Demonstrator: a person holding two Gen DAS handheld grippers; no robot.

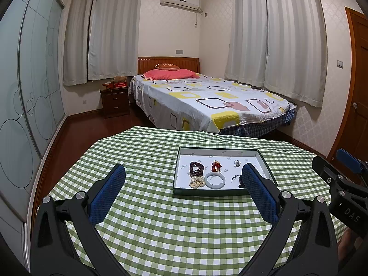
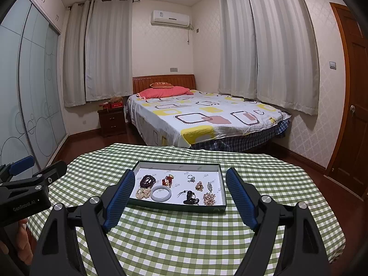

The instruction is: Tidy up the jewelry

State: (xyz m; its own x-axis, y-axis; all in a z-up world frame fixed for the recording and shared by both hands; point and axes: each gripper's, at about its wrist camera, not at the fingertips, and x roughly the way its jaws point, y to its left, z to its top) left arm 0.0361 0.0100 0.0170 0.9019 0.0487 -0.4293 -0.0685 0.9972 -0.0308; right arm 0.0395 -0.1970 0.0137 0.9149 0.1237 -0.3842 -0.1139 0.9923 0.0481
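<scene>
A shallow dark-rimmed tray (image 2: 220, 184) with a white floor sits on the green checked tablecloth (image 2: 184, 234). In it lie a pale jade bangle (image 2: 161, 193), a dark bead bracelet (image 2: 147, 181), a cream bead bracelet (image 2: 142, 193), a red charm (image 2: 167, 180), a ring (image 2: 191, 178), a black cord pendant (image 2: 191, 197) and small bead clusters (image 2: 208, 198). The tray (image 1: 262, 158) and bangle (image 1: 215, 179) also show in the left wrist view. My left gripper (image 1: 184, 184) is open and empty, short of the tray. My right gripper (image 2: 180, 189) is open and empty, its fingers framing the tray.
The table is round; its edges drop off left, right and far. Beyond it stand a bed (image 2: 207, 117), a nightstand (image 2: 112, 120), a sliding wardrobe (image 2: 30, 103) at left and a wooden door (image 2: 354, 115) at right. The other gripper shows at each view's side.
</scene>
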